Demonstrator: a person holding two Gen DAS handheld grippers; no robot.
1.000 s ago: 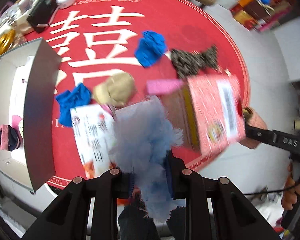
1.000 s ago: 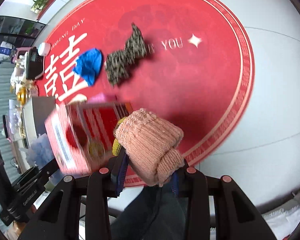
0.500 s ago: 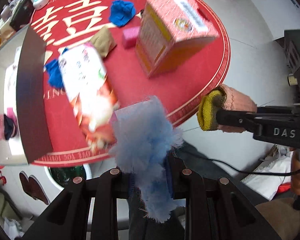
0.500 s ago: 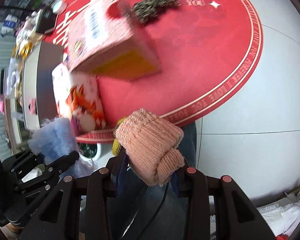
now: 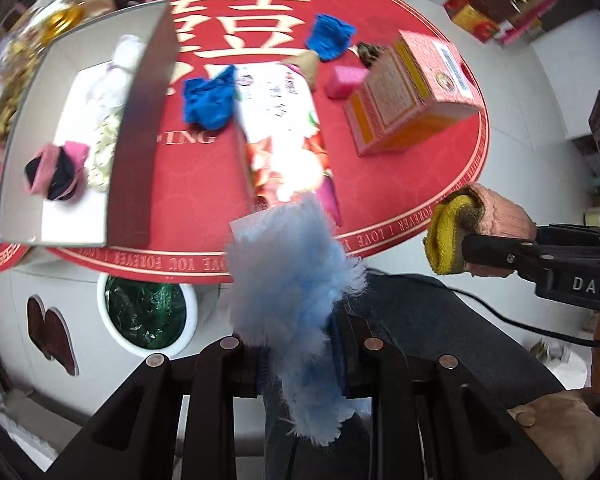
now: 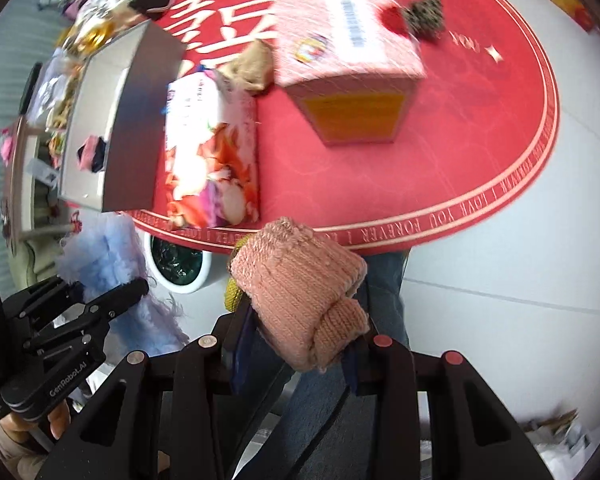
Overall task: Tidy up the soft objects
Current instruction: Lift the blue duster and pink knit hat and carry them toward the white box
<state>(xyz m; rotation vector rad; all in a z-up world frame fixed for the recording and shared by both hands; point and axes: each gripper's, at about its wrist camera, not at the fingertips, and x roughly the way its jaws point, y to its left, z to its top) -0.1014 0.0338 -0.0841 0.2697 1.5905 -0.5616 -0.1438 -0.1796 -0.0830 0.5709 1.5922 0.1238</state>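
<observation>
Fingers of the left gripper (image 5: 300,364) clamp a fluffy light-blue cloth (image 5: 292,280) off the red mat's (image 5: 400,184) edge. Right wrist view: the right gripper (image 6: 296,356) pinches a rolled pink knit sock (image 6: 300,292) near that edge.

Two soft bundles, held clear of the red mat

Fluffy pale-blue fleece bundle (image 5: 296,284) upright, clamped; rolled peach knit sock bundle with yellow core (image 6: 300,292) likewise pinched, tilted.
</observation>
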